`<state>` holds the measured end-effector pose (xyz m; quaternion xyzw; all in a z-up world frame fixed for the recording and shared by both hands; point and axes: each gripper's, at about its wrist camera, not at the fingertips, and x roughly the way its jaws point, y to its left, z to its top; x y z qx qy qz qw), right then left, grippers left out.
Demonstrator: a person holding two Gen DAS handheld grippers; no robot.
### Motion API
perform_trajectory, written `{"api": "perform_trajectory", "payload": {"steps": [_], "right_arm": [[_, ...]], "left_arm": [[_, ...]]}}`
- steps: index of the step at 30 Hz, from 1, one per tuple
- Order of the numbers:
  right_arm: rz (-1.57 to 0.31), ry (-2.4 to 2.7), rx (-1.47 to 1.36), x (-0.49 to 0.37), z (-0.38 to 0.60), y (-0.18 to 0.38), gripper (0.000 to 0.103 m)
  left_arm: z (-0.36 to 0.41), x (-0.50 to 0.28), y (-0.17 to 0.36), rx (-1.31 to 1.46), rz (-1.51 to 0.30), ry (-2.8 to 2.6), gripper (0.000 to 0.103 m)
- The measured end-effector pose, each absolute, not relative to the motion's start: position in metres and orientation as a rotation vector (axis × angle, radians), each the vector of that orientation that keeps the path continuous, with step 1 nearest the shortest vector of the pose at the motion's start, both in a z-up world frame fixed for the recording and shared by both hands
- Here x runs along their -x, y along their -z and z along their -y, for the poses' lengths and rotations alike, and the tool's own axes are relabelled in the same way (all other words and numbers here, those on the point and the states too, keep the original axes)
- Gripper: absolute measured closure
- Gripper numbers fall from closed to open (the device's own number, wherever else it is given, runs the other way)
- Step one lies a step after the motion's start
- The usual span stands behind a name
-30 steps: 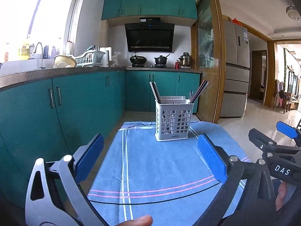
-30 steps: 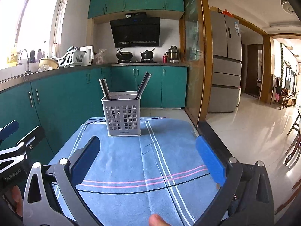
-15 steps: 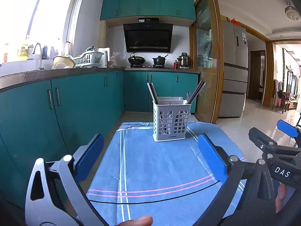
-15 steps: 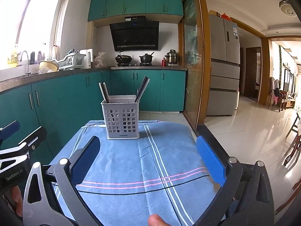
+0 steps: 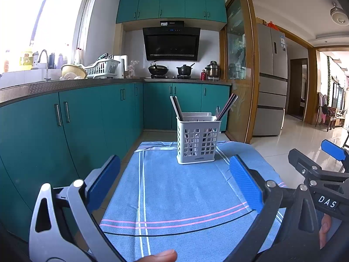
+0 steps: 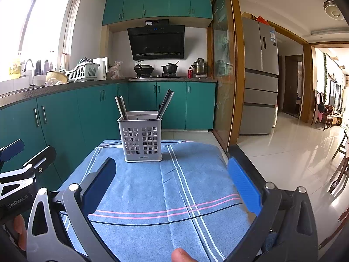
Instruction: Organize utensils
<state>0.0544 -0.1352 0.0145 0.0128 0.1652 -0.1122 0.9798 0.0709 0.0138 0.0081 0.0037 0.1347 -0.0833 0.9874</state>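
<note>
A white slotted utensil holder (image 5: 198, 140) stands at the far end of a blue striped cloth (image 5: 181, 196); it also shows in the right wrist view (image 6: 141, 139). Dark chopsticks (image 5: 226, 107) lean out of it on both sides, also seen in the right wrist view (image 6: 164, 103). My left gripper (image 5: 174, 174) is open and empty, held over the near part of the cloth. My right gripper (image 6: 172, 176) is open and empty, beside it on the right. Each gripper shows at the edge of the other's view.
Teal kitchen cabinets (image 5: 65, 126) run along the left, with a sink, a dish rack (image 5: 98, 67) and a stove with pots (image 5: 170, 69) on the counter. A fridge (image 6: 259, 76) and a tiled hall lie to the right.
Both grippers have shifted slightly, so the holder sits a little lower and left in both views. Both stay open and empty.
</note>
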Motion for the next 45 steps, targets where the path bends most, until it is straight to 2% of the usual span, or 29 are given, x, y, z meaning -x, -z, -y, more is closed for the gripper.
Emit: {"api": "perform_trajectory", "payload": {"steps": [45], "right_arm": [[-0.346, 0.22, -0.016, -0.0543, 0.137, -0.0124, 0.003]], "left_arm": [[-0.0066, -0.0665, -0.005, -0.033, -0.244, 0.171, 0.004]]}}
